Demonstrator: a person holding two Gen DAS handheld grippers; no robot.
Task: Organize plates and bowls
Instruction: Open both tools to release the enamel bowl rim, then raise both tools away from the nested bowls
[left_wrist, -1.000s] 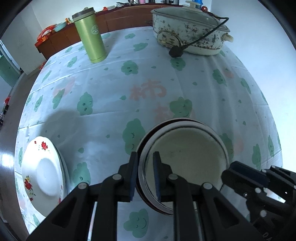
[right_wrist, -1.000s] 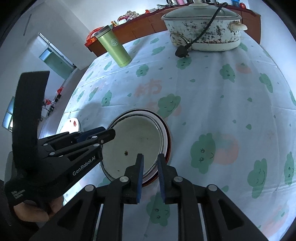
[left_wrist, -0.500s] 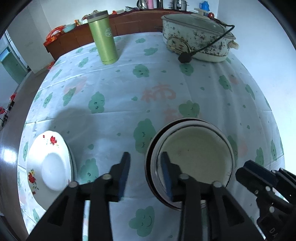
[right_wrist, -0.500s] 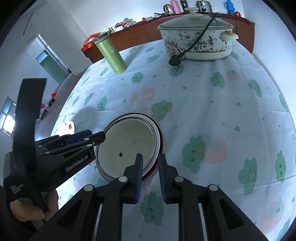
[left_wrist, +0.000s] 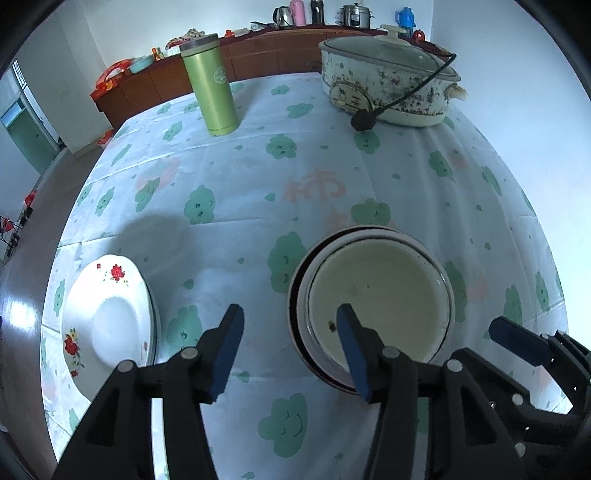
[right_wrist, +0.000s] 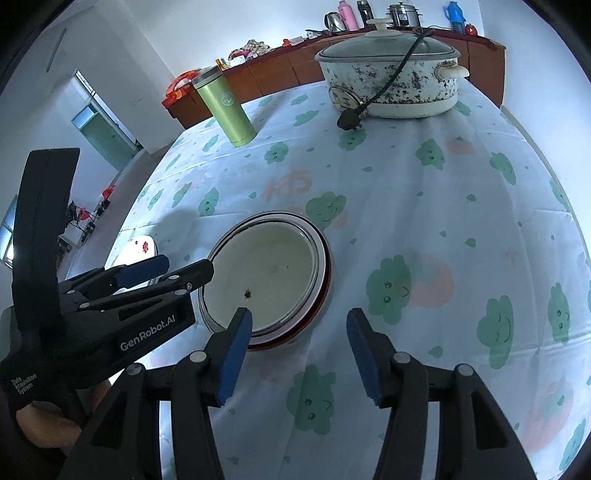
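In the middle of the tablecloth the nested bowls sit released, so lift your left gripper and right gripper, both just spread and empty, straight up clear of the rim before reaching for the flowered plates.

The bowl looks like glossy enamel; the flowered plate is shiny glazed ceramic. The tablecloth is thin, creased printed sheeting; the green flask has a matt metallic sheen.
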